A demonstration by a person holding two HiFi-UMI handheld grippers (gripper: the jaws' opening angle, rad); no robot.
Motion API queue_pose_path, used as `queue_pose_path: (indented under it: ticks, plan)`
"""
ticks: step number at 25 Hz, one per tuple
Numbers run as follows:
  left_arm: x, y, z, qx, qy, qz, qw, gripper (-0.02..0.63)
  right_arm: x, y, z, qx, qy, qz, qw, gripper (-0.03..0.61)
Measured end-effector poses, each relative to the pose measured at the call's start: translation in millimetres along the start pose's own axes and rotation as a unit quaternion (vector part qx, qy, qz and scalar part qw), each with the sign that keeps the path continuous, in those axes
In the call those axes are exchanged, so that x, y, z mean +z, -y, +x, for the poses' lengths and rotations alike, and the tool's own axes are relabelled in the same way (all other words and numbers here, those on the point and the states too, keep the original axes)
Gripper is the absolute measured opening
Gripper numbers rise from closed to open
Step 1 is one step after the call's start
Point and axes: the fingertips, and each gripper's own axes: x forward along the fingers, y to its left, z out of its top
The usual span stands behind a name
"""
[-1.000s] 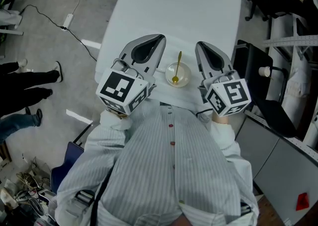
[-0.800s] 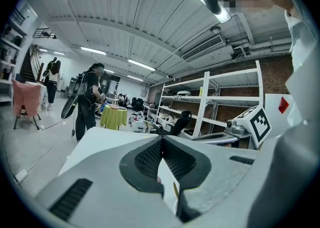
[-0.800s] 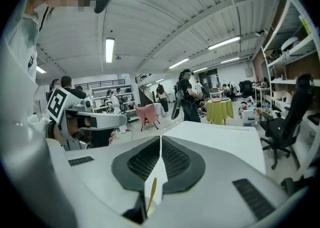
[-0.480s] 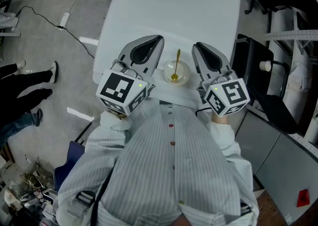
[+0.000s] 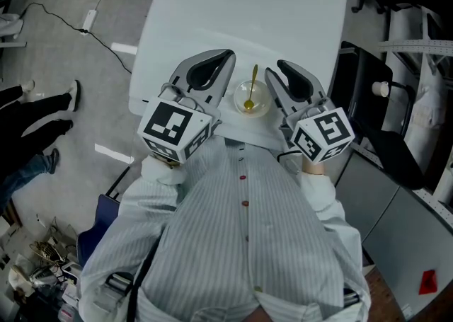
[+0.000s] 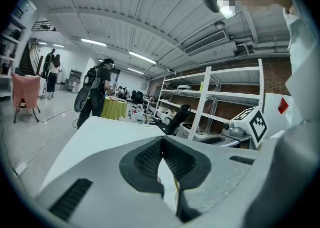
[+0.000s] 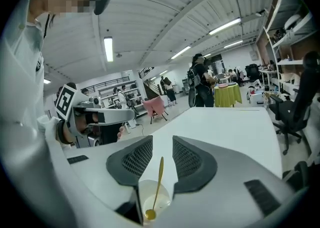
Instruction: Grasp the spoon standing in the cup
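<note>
A small pale cup (image 5: 259, 100) stands near the front edge of the white table (image 5: 241, 9), and a gold spoon (image 5: 253, 85) leans in it with the handle pointing away from me. My left gripper (image 5: 228, 53) is just left of the cup, shut and empty. My right gripper (image 5: 276, 68) is just right of the cup; its jaws have just been opening and stand open. In the right gripper view the spoon (image 7: 158, 179) and cup (image 7: 150, 198) show through the gap between the jaws (image 7: 162, 139), and neither pad touches the spoon.
A black chair (image 5: 364, 94) stands close to the table's right side. On the floor to the left are a person's legs (image 5: 35, 112) and a cable (image 5: 64, 25). Shelving (image 6: 225, 96) and standing people (image 7: 200, 86) are farther off.
The right gripper's jaws were together in both earlier frames and now stand apart. Both grippers have shifted slightly closer to the cup. The cup and spoon have not moved.
</note>
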Motion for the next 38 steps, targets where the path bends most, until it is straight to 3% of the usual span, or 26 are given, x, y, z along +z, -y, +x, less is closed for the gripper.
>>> queue_pose_path:
  ticks: [16,38]
  plan:
    - [-36,-11,8,-0.003,-0.036,-0.021,0.9991,0.008,-50,-1,26,0.05,-0.064,0.036,0.996,0.127]
    - [-63,-11,14,-0.007,-0.064,-0.031,0.9975,0.008,-90,-7,44,0.074,-0.135,0.008,0.988,0.122]
